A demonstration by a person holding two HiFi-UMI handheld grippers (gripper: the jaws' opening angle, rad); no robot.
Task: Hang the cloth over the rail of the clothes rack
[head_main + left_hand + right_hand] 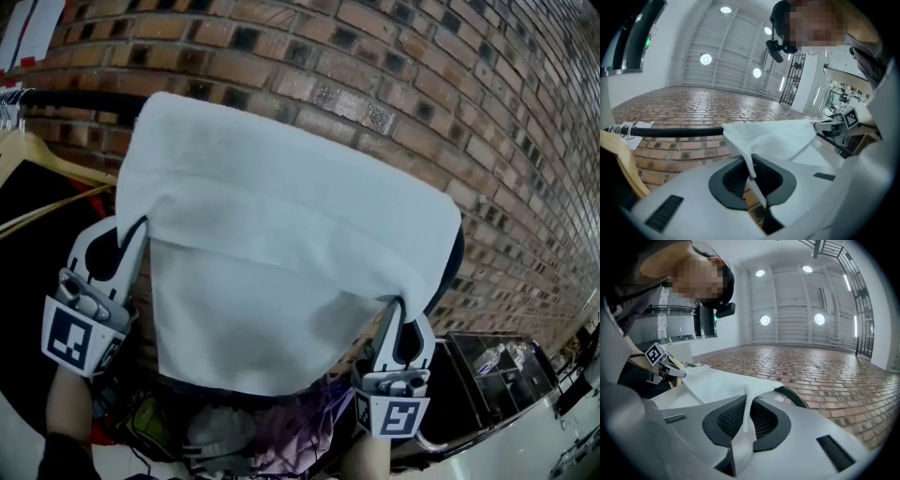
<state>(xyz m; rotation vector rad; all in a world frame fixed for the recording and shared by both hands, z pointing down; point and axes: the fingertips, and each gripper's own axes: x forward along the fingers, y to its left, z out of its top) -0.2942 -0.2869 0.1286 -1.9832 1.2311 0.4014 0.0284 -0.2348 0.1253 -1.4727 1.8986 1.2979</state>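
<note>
A white cloth (281, 244) lies draped over the black rail (75, 101) of the clothes rack, in front of the brick wall. Its near layer hangs down toward me. My left gripper (139, 225) is shut on the cloth's left edge, the fabric pinched between its jaws (751, 174). At the right edge my right gripper (397, 305) is shut on the cloth (745, 418) too. In the left gripper view the rail (670, 131) runs left from the cloth's fold. Behind the cloth's right corner the rail (793, 396) shows in the right gripper view.
Wooden hangers (37, 159) hang on the rail at the left, beside a dark garment (28, 281). Clutter and bags (253, 441) lie below the cloth. A dark bin with bottles (492, 361) stands at the lower right. The brick wall (422, 103) is close behind the rail.
</note>
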